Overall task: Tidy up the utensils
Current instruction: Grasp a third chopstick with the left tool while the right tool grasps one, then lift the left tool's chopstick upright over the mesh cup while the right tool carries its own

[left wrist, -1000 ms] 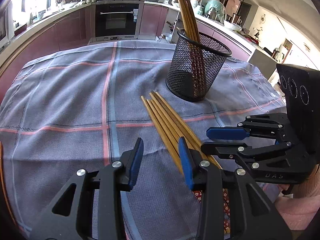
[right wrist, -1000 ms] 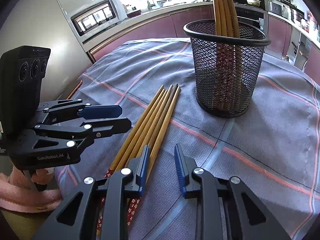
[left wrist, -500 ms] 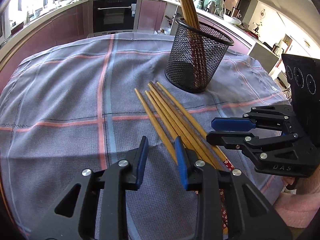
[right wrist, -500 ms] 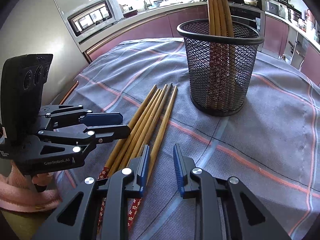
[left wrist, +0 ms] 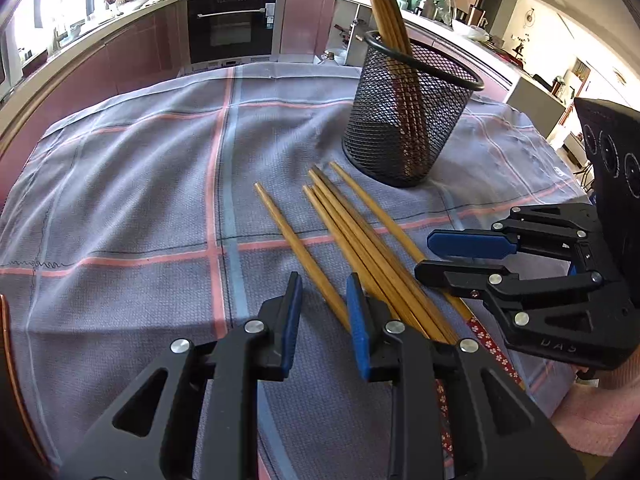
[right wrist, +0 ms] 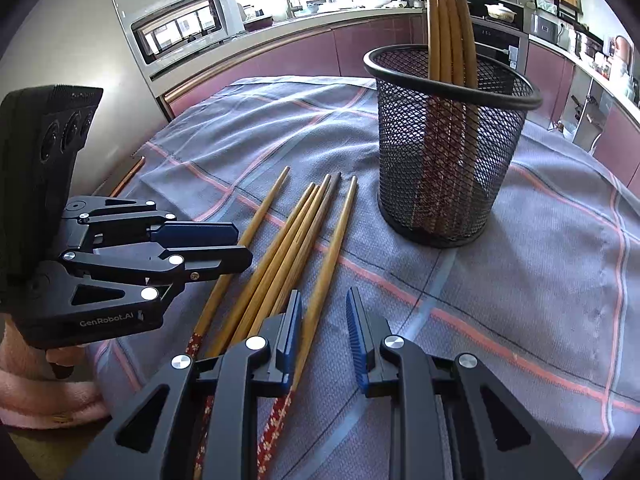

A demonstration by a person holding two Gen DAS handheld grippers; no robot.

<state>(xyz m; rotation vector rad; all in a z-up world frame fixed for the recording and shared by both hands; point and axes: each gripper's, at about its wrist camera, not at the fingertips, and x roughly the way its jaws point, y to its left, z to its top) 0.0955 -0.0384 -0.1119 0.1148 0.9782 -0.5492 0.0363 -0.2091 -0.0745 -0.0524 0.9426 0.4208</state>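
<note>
Smooth wooden chopsticks lie on matt woven cloth beside a black metal mesh holder.

Both wrist views look down, close, sharing chopsticks

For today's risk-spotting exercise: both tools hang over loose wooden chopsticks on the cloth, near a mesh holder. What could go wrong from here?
1. The loose wooden chopsticks lie bunched and overlapping, so the left tool, whose fingers have just been closing around one chopstick, may drag its neighbours along.
2. The two tools work close together; the right tool could collide with the left.
3. The black wire-mesh holder already holds tall leaning chopsticks; a careless insertion might tip it.
</note>
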